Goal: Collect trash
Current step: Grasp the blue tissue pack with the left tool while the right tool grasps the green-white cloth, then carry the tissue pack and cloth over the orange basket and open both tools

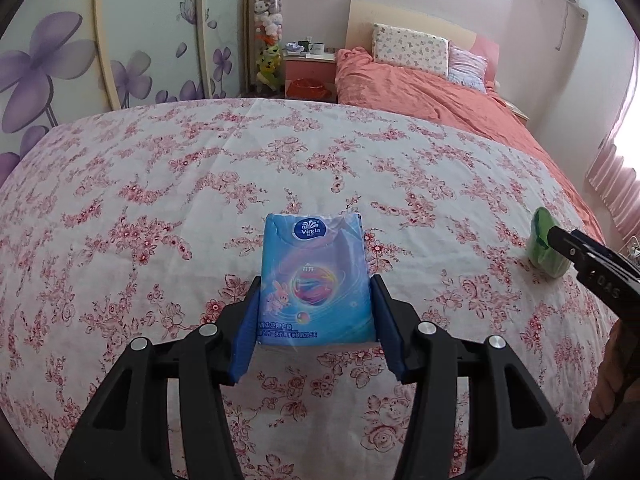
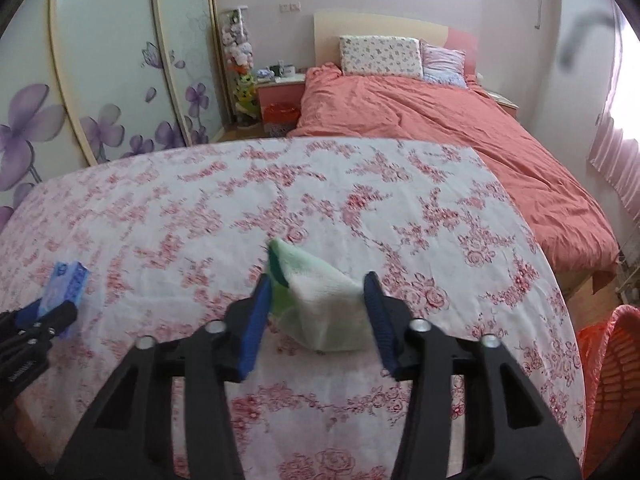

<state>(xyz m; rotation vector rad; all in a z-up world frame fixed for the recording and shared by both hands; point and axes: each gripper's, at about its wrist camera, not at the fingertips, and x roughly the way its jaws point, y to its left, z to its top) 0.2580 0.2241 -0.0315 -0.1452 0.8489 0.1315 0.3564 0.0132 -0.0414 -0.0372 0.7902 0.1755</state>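
Left tool [image 1: 316,304] was clamped on a glossy blue tissue pack [image 1: 316,276]; right tool [image 2: 318,304] was pinched on a fluffy, crumpled green cloth [image 2: 320,304].

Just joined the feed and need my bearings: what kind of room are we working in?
A bedroom, most likely: a bed with a coral duvet and pillows, a bedside cabinet, and a sliding wardrobe with purple flowers.
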